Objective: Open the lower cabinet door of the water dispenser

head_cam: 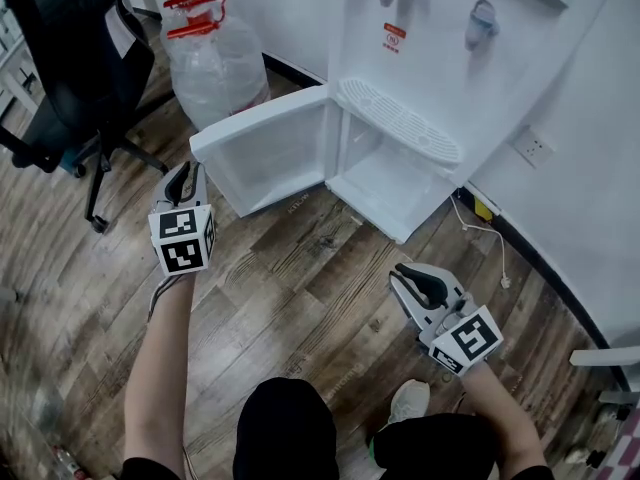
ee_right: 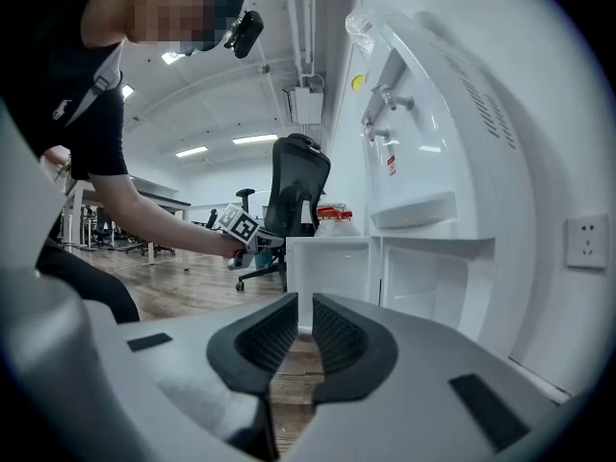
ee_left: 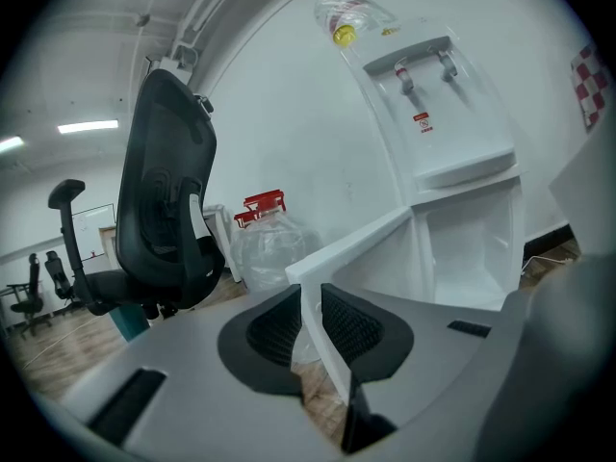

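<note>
The white water dispenser (head_cam: pixel 450 58) stands against the wall, and its lower cabinet door (head_cam: pixel 265 143) is swung wide open to the left, baring the empty white compartment (head_cam: pixel 390 173). My left gripper (head_cam: pixel 188 168) is at the door's free end. In the left gripper view the door's edge (ee_left: pixel 322 345) runs down between the pads, and the gripper (ee_left: pixel 310 301) looks shut on it. My right gripper (head_cam: pixel 400 273) hangs lower right over the floor, away from the dispenser. Its jaws (ee_right: pixel 305 306) stand a narrow gap apart with nothing between them, facing the open door (ee_right: pixel 332 268).
A large clear water bottle (head_cam: pixel 215 58) with a red cap stands left of the dispenser, just behind the open door. A black office chair (head_cam: pixel 70 58) is at the far left. A white cord (head_cam: pixel 485 233) lies on the floor by the wall socket (head_cam: pixel 533 148).
</note>
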